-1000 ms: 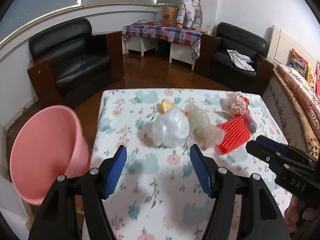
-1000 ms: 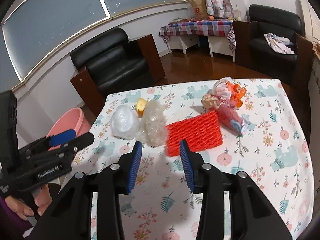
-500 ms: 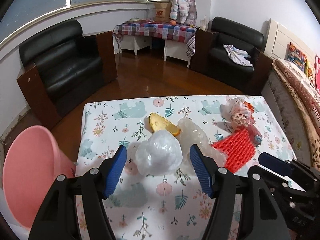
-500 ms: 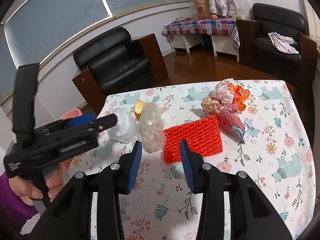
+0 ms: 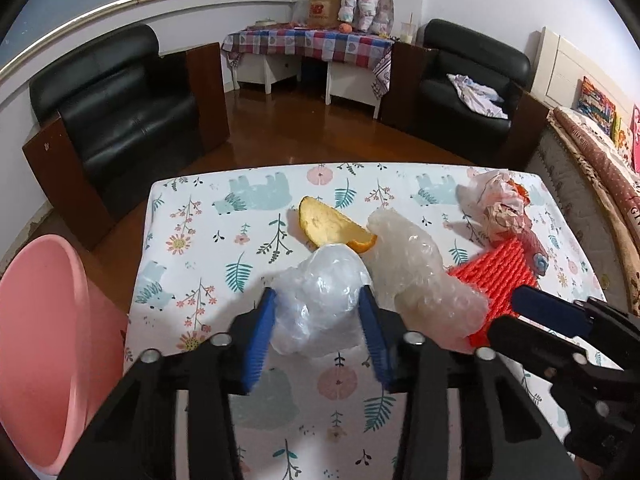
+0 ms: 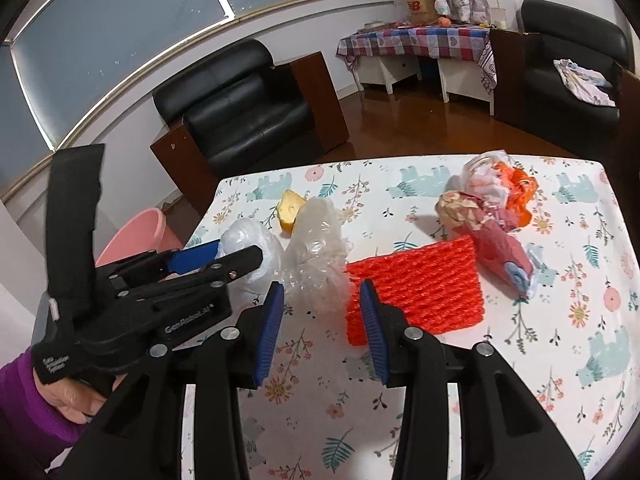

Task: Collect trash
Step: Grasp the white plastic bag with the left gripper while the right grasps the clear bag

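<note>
Trash lies on the floral tablecloth point(image 5: 208, 240): a crumpled clear plastic bag point(image 5: 320, 304), a bubble-wrap wad point(image 5: 420, 272), an orange peel point(image 5: 328, 224), a red foam net point(image 5: 500, 268) and a crumpled wrapper pile point(image 5: 500, 204). My left gripper point(image 5: 318, 328) is open, its blue pads on either side of the plastic bag, which also shows in the right wrist view point(image 6: 252, 248). My right gripper point(image 6: 322, 320) is open and empty, just short of the bubble wrap point(image 6: 316, 252) and red net point(image 6: 424, 284).
A pink bin point(image 5: 44, 344) stands on the floor left of the table; it also shows in the right wrist view point(image 6: 136, 232). Black armchairs point(image 5: 120, 108) and a checked side table point(image 5: 312, 44) stand beyond. A bed point(image 5: 600, 168) is on the right.
My left gripper has moved forward over the table until its pads flank the plastic bag. My right gripper has moved forward and closer to the bubble wrap and red net.
</note>
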Tool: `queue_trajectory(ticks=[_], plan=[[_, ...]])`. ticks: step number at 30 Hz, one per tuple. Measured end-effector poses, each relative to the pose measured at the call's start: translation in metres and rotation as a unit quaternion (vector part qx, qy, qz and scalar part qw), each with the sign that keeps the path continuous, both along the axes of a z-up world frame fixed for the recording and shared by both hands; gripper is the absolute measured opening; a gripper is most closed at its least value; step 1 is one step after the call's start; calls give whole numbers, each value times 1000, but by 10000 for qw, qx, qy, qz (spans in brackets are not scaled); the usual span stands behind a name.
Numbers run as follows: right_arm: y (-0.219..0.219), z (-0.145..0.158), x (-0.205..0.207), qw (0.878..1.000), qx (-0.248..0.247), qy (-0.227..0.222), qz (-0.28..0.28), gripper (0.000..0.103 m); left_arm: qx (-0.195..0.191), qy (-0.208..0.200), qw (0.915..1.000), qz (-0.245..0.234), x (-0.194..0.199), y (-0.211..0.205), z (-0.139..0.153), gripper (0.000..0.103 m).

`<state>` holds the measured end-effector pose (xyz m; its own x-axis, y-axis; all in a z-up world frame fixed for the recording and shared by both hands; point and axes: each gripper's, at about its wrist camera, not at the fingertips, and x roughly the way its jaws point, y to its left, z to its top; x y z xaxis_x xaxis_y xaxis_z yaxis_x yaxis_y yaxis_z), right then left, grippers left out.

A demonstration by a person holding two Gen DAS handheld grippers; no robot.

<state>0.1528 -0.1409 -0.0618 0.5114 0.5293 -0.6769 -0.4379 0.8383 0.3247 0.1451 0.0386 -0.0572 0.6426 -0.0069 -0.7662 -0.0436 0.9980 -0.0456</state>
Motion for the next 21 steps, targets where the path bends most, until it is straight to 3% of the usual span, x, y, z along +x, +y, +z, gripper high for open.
queue_trajectory(ticks=[16, 17, 18, 21], plan=[[22, -15, 18, 9995, -279, 141, 9, 40, -226, -433, 9988, 85, -44, 14, 29, 33], [23, -17, 19, 9994, -287, 170, 6, 38, -226, -450, 9987, 97, -46, 15, 31, 33], [24, -19, 18, 9993, -307, 198, 8, 29, -219, -461, 9986, 107, -49, 15, 32, 33], [24, -21, 15, 9992, -331, 244, -7, 23, -234, -490, 9984, 130, -55, 18, 34, 33]])
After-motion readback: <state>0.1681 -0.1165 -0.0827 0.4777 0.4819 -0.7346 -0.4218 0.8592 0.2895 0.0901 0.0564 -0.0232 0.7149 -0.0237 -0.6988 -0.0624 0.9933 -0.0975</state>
